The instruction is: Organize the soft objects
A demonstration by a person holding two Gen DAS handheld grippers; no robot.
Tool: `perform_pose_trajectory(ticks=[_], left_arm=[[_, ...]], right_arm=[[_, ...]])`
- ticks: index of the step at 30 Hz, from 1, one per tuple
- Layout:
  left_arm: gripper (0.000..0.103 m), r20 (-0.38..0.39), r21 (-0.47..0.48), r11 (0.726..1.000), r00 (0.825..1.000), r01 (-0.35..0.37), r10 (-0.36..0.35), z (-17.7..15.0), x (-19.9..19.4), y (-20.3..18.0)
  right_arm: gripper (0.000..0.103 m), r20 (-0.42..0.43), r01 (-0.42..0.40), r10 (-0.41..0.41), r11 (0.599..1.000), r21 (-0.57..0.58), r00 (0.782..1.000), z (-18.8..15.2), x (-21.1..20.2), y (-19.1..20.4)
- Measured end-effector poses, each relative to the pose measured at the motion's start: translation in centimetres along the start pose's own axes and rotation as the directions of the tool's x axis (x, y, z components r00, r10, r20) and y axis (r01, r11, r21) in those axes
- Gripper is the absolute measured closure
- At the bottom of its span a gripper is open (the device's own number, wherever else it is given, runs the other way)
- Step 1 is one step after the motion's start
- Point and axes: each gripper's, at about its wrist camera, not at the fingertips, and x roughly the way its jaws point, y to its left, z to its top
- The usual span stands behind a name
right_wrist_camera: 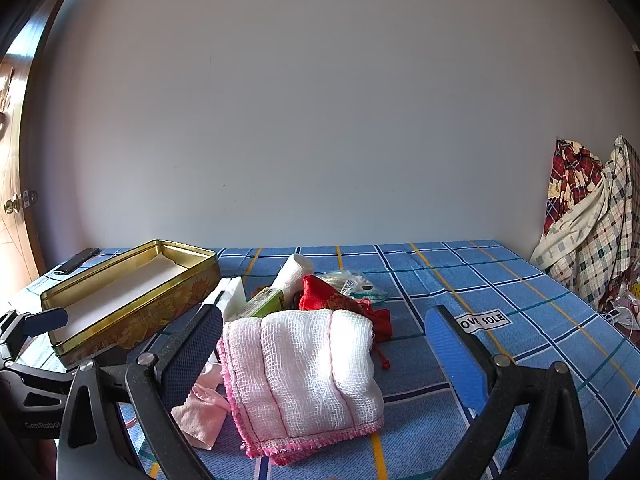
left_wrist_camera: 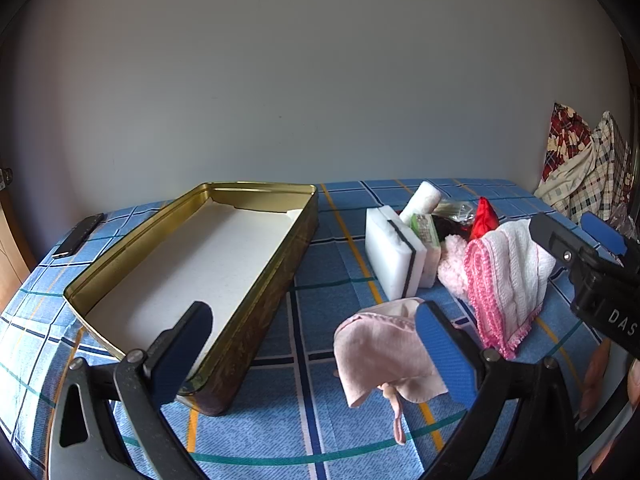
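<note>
A blue plaid sheet (left_wrist_camera: 328,264) covered the surface, against a plain white wall (right_wrist_camera: 320,100). The soft things lay in a heap right of the gold tin (left_wrist_camera: 192,272): a folded white gauze cloth with pink edging (right_wrist_camera: 304,376), a pale pink cloth (left_wrist_camera: 384,356) just before it, a red pouch (right_wrist_camera: 332,300), white sponge blocks (left_wrist_camera: 394,256) and a white roll (left_wrist_camera: 420,200) behind. The right gripper (right_wrist_camera: 324,356) stood wide apart around the gauze cloth, gripping nothing. The left gripper (left_wrist_camera: 316,356) gaped equally wide, empty, one finger over the tin's near corner, the other over the pink cloth. A dark phone (left_wrist_camera: 78,236) lay beyond the tin.
</note>
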Motion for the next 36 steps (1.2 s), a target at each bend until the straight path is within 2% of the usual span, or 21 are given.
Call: perform_pose_trajectory(ticks=[18, 25, 28, 33, 34, 36], left_arm=[[0.0, 0.0, 0.037, 0.999, 1.0, -0.018, 0.018, -0.2, 0.1, -0.8], [0.0, -0.009, 0.071, 0.997, 1.0, 0.03, -0.03, -0.4, 0.0, -1.6], [0.0, -0.039, 0.098, 0.992, 0.997, 0.076, -0.073, -0.5, 0.3, -2.3], [0.001, -0.138, 0.146, 0.981, 0.984, 0.129, -0.108, -0.6, 2.0, -3.6], [0.002, -0.154, 0.158, 0.978, 0.982, 0.136, -0.112, -0.8, 2.2, -4.0], [0.011, -0.187, 0.191, 0.971, 0.976, 0.144, -0.108, -1.0, 2.5, -4.8]], right_arm=[[0.0, -0.005, 0.002, -0.002, 1.0, 0.014, 1.0, 0.0, 0.2, -0.1], [0.0, -0.015, 0.01, -0.009, 0.999, 0.037, 1.0, 0.0, 0.4, -0.6], [0.0, -0.018, 0.018, -0.017, 0.999, 0.045, 1.0, 0.0, 0.4, -0.8], [0.0, -0.014, 0.019, -0.018, 0.999, 0.037, 1.0, 0.0, 0.3, -0.5], [0.0, -0.015, 0.019, -0.018, 0.999, 0.037, 1.0, 0.0, 0.3, -0.5], [0.0, -0.013, 0.018, -0.018, 0.999, 0.038, 1.0, 0.0, 0.2, -0.5]])
